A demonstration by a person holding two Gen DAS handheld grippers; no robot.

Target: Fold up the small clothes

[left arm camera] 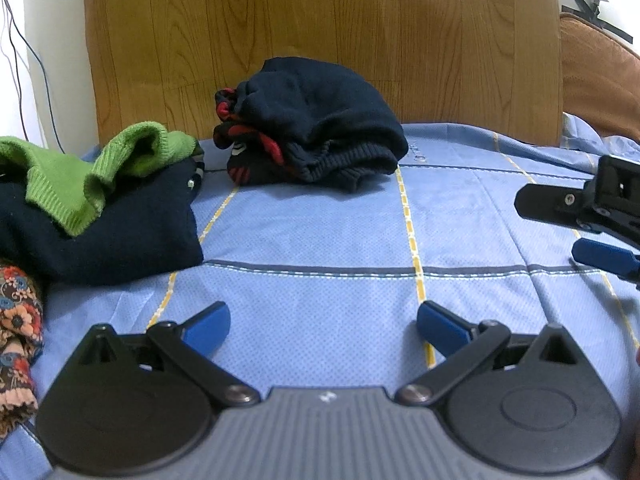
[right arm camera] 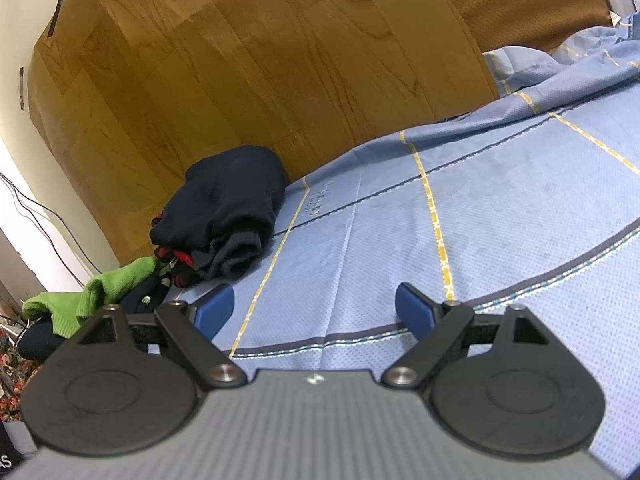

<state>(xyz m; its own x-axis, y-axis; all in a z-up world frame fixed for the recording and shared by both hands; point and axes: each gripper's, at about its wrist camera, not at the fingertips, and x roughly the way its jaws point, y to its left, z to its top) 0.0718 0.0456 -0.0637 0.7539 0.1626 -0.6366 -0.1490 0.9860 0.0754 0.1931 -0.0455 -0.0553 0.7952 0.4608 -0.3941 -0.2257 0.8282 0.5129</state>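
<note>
Navy sweater [left arm camera: 320, 120] well beyond both grippers' spread, empty fingers [left arm camera: 208, 326].

Ahead of the left gripper's [left arm camera: 323, 330] fingers [left arm camera: 208, 328], a bundled sweater [left arm camera: 320, 120] lies on the bedsheet [left arm camera: 320, 232] against the headboard [left arm camera: 320, 20]. Left of the fingers a pile of clothes [left arm camera: 100, 208] lies on the sheet, a knit top [left arm camera: 80, 172] uppermost. The right gripper [left arm camera: 580, 224] is off to the right, above the sheet.
</note>
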